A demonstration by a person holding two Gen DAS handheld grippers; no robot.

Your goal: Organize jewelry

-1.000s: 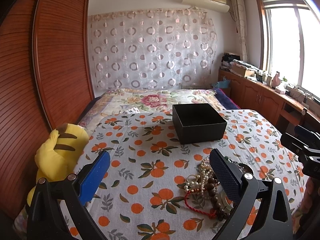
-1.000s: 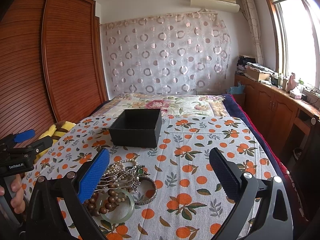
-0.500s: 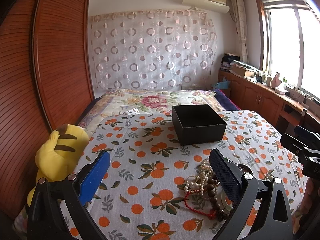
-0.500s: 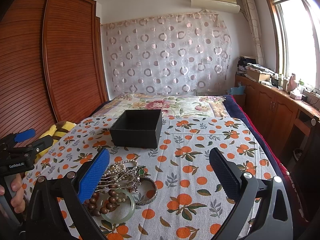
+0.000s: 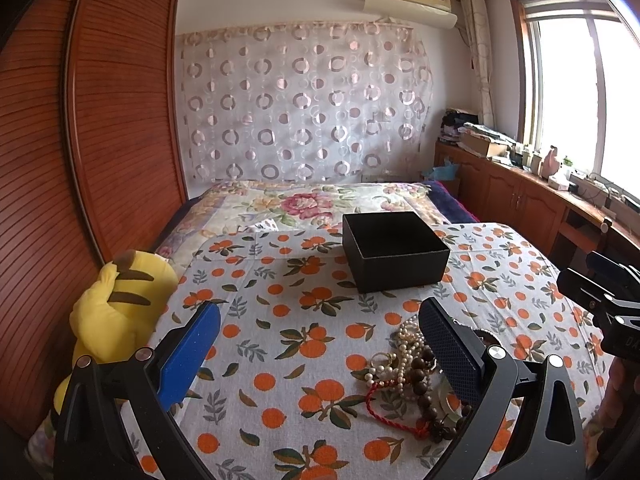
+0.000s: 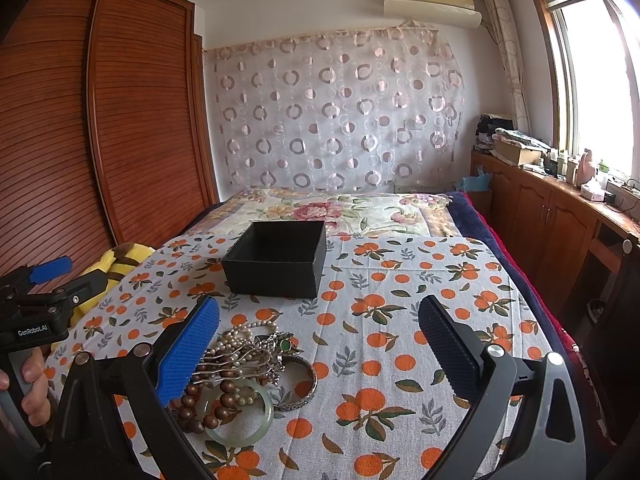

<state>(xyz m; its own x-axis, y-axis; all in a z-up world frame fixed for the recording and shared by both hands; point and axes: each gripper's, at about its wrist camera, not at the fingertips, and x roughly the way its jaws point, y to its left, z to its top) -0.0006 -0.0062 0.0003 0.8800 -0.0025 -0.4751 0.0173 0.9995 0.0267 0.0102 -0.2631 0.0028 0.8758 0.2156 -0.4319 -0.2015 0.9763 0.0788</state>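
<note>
Jewelry pile (image 6: pixel 248 376): green bangle (image 6: pixel 240 416) clear only from right wrist.

Two low bedward views, shared box (image 5: pixel 394 250)

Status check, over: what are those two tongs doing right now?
Both tongs open, holding nothing. Jewelry pile loose on cloth. Black box empty, path clear.

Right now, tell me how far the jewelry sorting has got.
Nothing looks done: what shows of the inside of the black box is bare. Nothing is in hand: the left gripper and right gripper are both open and hold nothing. Everything is left: the jewelry pile, including the green bangle, the metal bracelet and the red cord, lies tangled on the orange-print cloth.
</note>
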